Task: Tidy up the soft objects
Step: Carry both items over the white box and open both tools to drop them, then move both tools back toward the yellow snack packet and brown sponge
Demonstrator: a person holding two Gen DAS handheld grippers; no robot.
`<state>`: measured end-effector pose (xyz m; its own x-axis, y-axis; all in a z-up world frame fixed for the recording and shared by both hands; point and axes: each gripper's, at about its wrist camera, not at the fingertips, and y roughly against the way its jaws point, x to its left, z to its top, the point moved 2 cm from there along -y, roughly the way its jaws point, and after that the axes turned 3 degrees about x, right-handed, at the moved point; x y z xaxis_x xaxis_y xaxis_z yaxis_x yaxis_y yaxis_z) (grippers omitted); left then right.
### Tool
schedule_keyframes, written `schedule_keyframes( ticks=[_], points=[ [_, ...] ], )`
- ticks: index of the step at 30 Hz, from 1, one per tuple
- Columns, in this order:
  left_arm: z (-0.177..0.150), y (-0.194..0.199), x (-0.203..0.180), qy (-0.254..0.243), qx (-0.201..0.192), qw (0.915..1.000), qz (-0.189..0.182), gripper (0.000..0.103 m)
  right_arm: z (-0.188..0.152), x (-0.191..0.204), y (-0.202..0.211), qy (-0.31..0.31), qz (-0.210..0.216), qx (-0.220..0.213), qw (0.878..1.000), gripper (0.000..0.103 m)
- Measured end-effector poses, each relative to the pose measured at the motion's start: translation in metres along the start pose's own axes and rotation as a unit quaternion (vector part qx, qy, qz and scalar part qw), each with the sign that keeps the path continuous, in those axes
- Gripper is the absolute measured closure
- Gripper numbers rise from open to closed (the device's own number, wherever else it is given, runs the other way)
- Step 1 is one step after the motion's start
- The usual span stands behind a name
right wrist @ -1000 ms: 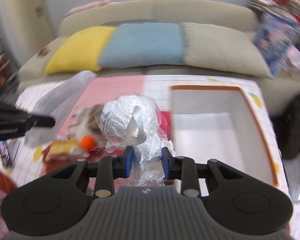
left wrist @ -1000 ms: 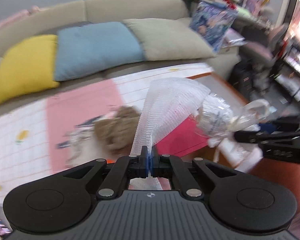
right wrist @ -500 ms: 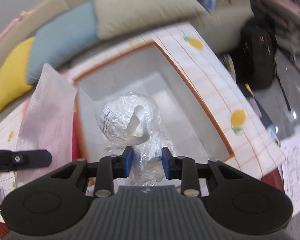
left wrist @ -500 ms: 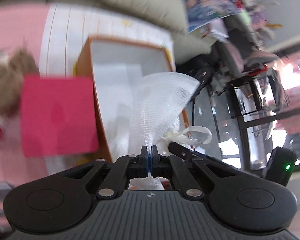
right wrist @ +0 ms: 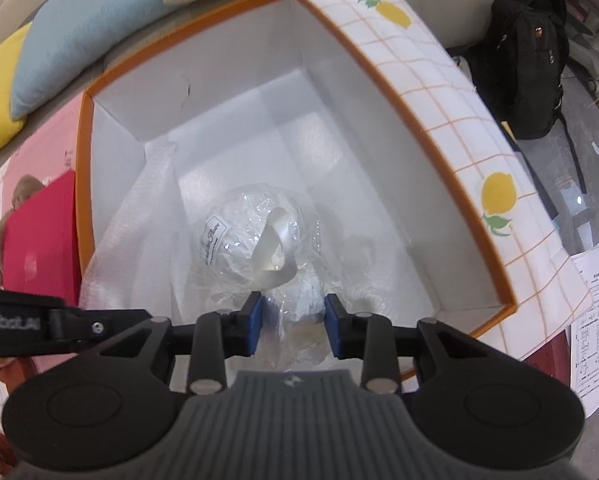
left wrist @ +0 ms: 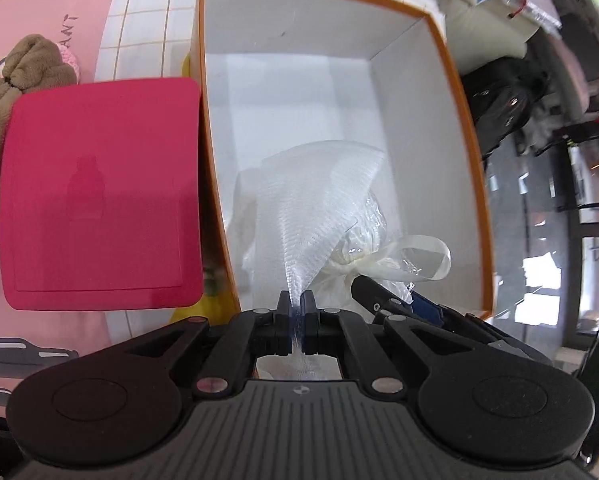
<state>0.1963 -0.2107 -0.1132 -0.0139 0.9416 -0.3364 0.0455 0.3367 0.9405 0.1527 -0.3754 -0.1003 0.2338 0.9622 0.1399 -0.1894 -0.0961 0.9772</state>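
Observation:
An orange-rimmed box [left wrist: 451, 80] with a white inside stands open below both grippers. My left gripper [left wrist: 297, 304] is shut on the edge of a white foam mesh sheet [left wrist: 319, 200] that hangs down into the box. In the right wrist view my right gripper [right wrist: 293, 320] points down into the box [right wrist: 379, 76]. Its jaws are opening, and the crinkled tail of a cellophane bundle [right wrist: 251, 236] with a white ball and ribbon still fills the gap and touches both pads. The mesh sheet [right wrist: 131, 240] lies left of the bundle. The bundle [left wrist: 359, 240] sits behind the mesh in the left wrist view.
A red lid [left wrist: 99, 192] lies against the box's left wall, with a brown plush toy [left wrist: 19, 72] beyond it on a pink mat. Sofa cushions [right wrist: 79, 40] are behind the table. A black backpack [right wrist: 535, 40] and papers [right wrist: 595, 320] lie on the floor at right.
Both grippers have swung from above the table to over the box, tipped downward and sunk into it with their loads. The right jaws stand a little wider.

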Motion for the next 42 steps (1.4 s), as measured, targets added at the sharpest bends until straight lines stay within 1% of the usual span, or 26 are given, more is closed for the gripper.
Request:
schedule_keyframes(
  ticks=[2, 5, 6, 9, 10, 12, 14, 19, 24, 28, 30, 32, 38, 40, 42],
  points=[
    [-0.002, -0.003, -0.001, -0.001, 0.004, 0.9999, 0.01, 0.094, 0.001, 0.002, -0.006, 0.013, -0.003, 0.003, 1.0, 0.069],
    [-0.002, -0.005, -0.002, 0.001, 0.004, 0.9998, 0.018, 0.092, 0.002, 0.003, -0.012, 0.027, -0.006, 0.009, 1.0, 0.066],
    [-0.002, -0.005, -0.002, 0.0, 0.005, 0.9998, 0.018, 0.091, 0.002, 0.004, -0.013, 0.031, -0.004, 0.011, 0.999, 0.066],
    [-0.002, -0.002, 0.0, -0.002, 0.007, 0.9999, 0.012, 0.085, 0.002, 0.006, -0.015, 0.046, -0.01, 0.015, 0.999, 0.065],
    [-0.002, -0.001, 0.001, -0.003, 0.007, 0.9999, 0.009, 0.081, 0.0, 0.008, -0.013, 0.051, -0.012, 0.016, 0.998, 0.063],
    [-0.003, 0.0, 0.001, -0.004, 0.005, 1.0, 0.003, 0.078, 0.0, 0.011, -0.011, 0.064, -0.011, 0.017, 0.998, 0.052],
    [-0.002, 0.002, -0.002, -0.011, 0.001, 0.9999, 0.005, 0.069, -0.001, 0.013, -0.008, 0.076, -0.01, 0.014, 0.997, 0.048],
    [-0.006, 0.024, -0.002, -0.039, -0.029, 0.9988, 0.001, 0.068, -0.006, 0.018, 0.009, 0.097, -0.022, -0.001, 0.995, 0.044],
    [-0.012, 0.049, -0.001, -0.075, -0.071, 0.9947, 0.005, 0.068, -0.01, 0.024, 0.032, 0.109, -0.036, -0.028, 0.993, 0.043],
    [-0.022, 0.071, 0.002, -0.113, -0.111, 0.9873, 0.016, 0.068, -0.016, 0.031, 0.053, 0.114, -0.034, -0.051, 0.992, 0.041],
    [-0.027, 0.083, 0.005, -0.133, -0.133, 0.9817, 0.027, 0.068, -0.019, 0.035, 0.062, 0.114, -0.03, -0.063, 0.991, 0.037],
    [-0.034, 0.095, 0.01, -0.148, -0.156, 0.976, 0.034, 0.068, -0.025, 0.041, 0.071, 0.114, -0.029, -0.076, 0.99, 0.037],
    [-0.057, 0.126, 0.028, -0.184, -0.21, 0.9596, 0.032, 0.068, -0.045, 0.062, 0.089, 0.114, -0.022, -0.112, 0.987, 0.037],
    [-0.066, 0.134, 0.037, -0.193, -0.233, 0.9527, 0.033, 0.068, -0.054, 0.073, 0.091, 0.119, -0.019, -0.124, 0.985, 0.032],
    [-0.076, 0.14, 0.047, -0.201, -0.251, 0.9461, 0.038, 0.068, -0.063, 0.085, 0.093, 0.125, -0.009, -0.138, 0.982, 0.031]
  ],
)
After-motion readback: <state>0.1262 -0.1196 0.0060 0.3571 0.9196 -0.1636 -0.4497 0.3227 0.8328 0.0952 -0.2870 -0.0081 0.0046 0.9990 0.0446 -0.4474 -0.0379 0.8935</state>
